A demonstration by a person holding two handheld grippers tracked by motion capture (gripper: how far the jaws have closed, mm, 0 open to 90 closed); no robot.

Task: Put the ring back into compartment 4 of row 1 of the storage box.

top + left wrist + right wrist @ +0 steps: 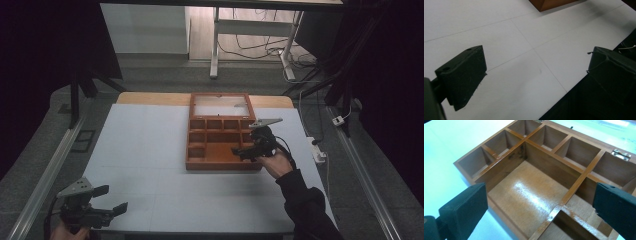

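A brown wooden box [222, 166] with several empty compartments lies open at the middle right of the white table [145, 150]. Its glass-paned lid [220, 105] is folded back flat behind it. My right gripper [240, 151] hovers over the box's right side, pointing left. Its jaws are open and empty, and in the right gripper view [541, 202] they span the large compartment and a divider [571, 192]. My left gripper [112, 199] is held near the table's front left corner, open with nothing between its jaws [536, 72]. A corner of the box [549, 3] shows far ahead of it.
A white power strip [318, 149] and cables lie just off the table's right edge. Metal rails [50, 170] run along both sides of the table. A desk frame [216, 45] with loose cables stands beyond the far edge.
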